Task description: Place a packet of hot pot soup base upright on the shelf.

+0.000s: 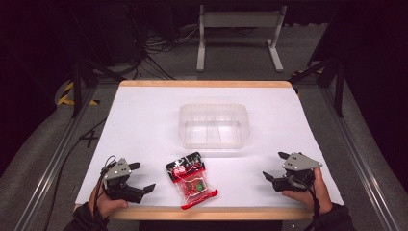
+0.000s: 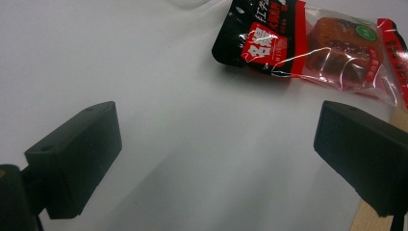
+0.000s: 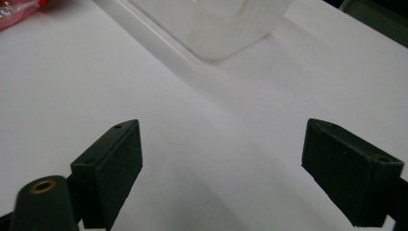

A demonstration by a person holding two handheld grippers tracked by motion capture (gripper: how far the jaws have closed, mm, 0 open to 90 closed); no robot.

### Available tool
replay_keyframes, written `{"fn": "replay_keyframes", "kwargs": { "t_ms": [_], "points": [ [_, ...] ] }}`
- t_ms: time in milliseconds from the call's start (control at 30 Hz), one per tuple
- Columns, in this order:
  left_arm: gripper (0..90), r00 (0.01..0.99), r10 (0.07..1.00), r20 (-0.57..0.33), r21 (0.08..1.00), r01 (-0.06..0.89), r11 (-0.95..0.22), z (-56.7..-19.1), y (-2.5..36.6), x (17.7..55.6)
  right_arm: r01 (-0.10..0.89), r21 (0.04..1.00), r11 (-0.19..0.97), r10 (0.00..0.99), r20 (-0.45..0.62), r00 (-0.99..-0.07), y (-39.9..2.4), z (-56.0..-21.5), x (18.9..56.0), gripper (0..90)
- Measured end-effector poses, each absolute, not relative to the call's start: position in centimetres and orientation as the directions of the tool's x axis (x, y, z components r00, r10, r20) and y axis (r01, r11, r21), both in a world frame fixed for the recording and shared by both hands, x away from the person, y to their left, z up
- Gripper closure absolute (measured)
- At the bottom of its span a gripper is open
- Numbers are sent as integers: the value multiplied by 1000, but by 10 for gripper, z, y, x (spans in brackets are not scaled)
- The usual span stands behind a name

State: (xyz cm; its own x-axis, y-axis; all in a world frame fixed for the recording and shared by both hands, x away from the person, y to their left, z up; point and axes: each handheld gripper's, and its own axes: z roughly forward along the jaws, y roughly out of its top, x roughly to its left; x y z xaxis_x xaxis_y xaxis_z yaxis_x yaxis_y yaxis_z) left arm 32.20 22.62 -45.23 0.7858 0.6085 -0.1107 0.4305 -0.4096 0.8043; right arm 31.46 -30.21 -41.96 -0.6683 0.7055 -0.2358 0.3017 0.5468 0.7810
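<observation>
A red and black snack packet [image 1: 191, 180] lies flat near the front edge of the white table, between my two grippers. In the left gripper view the same packet [image 2: 317, 45] lies ahead and to the right of the jaws. A clear plastic tub [image 1: 213, 126] stands at the table's middle, and its corner [image 3: 216, 24] shows in the right gripper view. My left gripper [image 1: 143, 177] rests at the front left, open, with nothing between its jaws. Over at the front right my right gripper [image 1: 275, 166] is open and holds nothing as well.
The white table [image 1: 144, 120] has a wooden rim along its front and back. Metal rails run along both sides of the table. A white frame stand [image 1: 238, 29] and cables sit on the floor behind it.
</observation>
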Motion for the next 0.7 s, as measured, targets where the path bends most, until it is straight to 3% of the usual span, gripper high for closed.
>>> {"fn": "replay_keyframes", "kwargs": {
  "t_ms": [433, 700],
  "points": [
    [36, 791, 592, -152, 788, 459, -411, -453, 220, 319, 306, 789, 533, 718, -230, -657, -302, -420, 313, 146],
    [40, 783, 618, -74, 793, 422, -440, -452, 225, 319, 347, 800, 490, 711, -136, -690, -301, -424, 320, 160]
  ]
}}
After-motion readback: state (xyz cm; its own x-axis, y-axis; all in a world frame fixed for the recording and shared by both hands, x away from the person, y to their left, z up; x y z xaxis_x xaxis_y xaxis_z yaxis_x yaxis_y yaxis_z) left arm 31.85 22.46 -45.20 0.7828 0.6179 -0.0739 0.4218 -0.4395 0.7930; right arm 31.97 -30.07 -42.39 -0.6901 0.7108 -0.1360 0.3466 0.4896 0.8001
